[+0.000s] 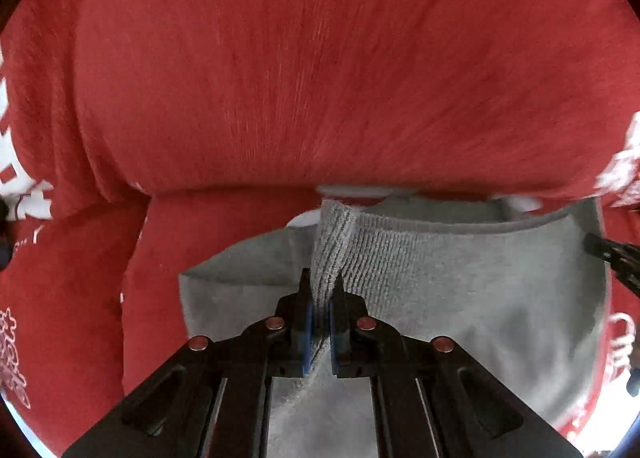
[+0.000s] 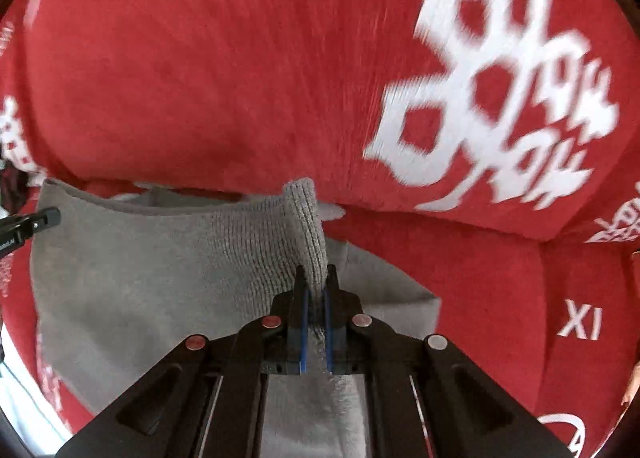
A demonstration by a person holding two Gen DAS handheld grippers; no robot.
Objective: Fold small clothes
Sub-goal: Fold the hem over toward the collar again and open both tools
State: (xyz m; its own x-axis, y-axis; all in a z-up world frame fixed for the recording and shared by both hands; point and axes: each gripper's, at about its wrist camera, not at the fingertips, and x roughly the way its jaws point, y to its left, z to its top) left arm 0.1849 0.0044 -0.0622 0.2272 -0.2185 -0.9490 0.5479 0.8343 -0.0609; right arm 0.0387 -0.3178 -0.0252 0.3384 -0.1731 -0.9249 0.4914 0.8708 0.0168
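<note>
- Both grippers pinch the same grey garment (image 1: 460, 298): the left gripper (image 1: 322, 310) has its jaws clamped narrow on a ribbed band (image 1: 332, 246).
- Over on the other side, the right gripper (image 2: 316, 298) is closed tight on the ribbed band too, at its far end.
- That grey garment lies on a red cloth (image 2: 200, 78) printed with white characters (image 2: 500, 98).
- Fabric between the two grips sags slightly, its upper edge near a fold in the red cloth.
</note>
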